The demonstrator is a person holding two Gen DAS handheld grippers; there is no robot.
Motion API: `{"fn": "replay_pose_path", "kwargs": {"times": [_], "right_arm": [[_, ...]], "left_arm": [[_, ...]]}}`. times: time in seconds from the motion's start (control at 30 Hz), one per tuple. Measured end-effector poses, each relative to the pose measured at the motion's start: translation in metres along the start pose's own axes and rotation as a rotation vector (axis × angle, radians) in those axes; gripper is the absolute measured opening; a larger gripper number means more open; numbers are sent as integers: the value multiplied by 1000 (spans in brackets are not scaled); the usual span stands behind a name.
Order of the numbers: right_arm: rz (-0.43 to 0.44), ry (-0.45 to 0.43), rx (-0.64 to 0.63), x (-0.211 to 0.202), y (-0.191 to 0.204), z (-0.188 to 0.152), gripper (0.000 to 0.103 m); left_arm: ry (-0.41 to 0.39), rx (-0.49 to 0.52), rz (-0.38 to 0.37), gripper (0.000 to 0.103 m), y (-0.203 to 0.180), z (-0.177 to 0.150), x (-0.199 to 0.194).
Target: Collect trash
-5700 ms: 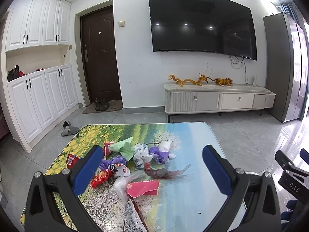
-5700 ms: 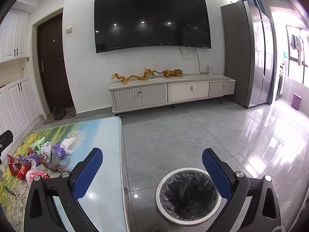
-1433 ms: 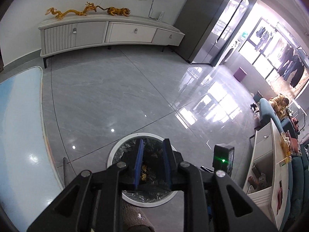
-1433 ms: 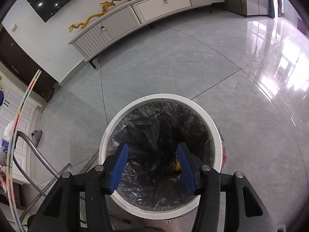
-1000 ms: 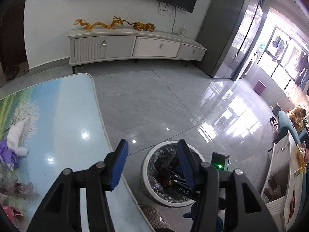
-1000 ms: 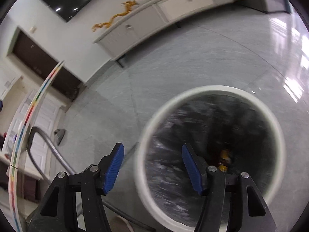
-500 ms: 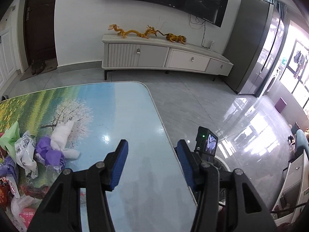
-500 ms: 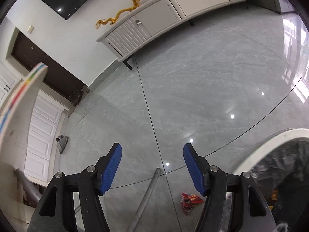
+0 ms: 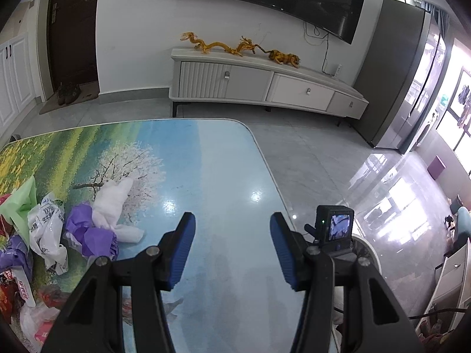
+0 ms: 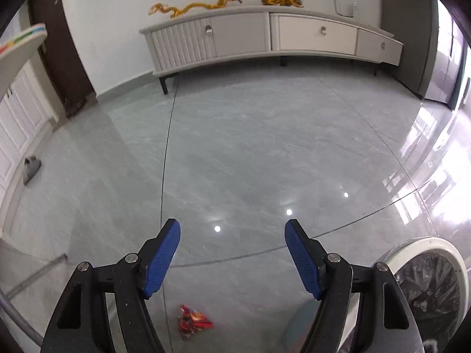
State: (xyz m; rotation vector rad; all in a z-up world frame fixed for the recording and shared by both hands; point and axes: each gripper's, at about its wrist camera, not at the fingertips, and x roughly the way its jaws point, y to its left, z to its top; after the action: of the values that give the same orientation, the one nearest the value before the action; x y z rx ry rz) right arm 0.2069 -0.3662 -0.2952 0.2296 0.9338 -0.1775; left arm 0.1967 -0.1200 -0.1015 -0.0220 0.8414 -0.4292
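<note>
While spreading wider over bare floor, right gripper grips nothing; left gripper parted, empty. Red wrapper near, left of bin: easily overlooked, or crumpling away from misaligned pads.

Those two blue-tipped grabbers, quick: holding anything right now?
Left gripper: open, holding nothing.
Right gripper: jaws opening, nothing between them.

Glossy surfaces, crinkled wrappers
Polished grey floor tiles mirror lights; glossy printed desk; crumpled plastic bag; shiny red wrapper.
</note>
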Motion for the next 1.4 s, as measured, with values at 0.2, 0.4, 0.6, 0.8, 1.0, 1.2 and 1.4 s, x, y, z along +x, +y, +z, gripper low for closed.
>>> {"fn": "replay_pose_path", "kwargs": {"times": [0.2,0.4,0.6,0.8,1.0,1.2,1.4], "right_arm": [[166,237,-49,49,28,-56,71],[265,477,91,118,21,-124,72],[327,556,71,161,36,-140,79],[294,601,30,179,47,-150,79],[277,665,58,188,30,-163,20],[334,576,26,156,29,-141,16],[382,345,23,78,28,-70,16]], "left_arm": [[-19,8,12,51,0,8,-8],[-12,3,84,51,14,18,-28],[27,8,187,51,30,19,-37],[39,15,230,51,32,16,-45],[40,19,266,51,37,20,-53],[34,-64,250,51,49,13,-51],[-20,-83,205,51,43,11,-68]]}}
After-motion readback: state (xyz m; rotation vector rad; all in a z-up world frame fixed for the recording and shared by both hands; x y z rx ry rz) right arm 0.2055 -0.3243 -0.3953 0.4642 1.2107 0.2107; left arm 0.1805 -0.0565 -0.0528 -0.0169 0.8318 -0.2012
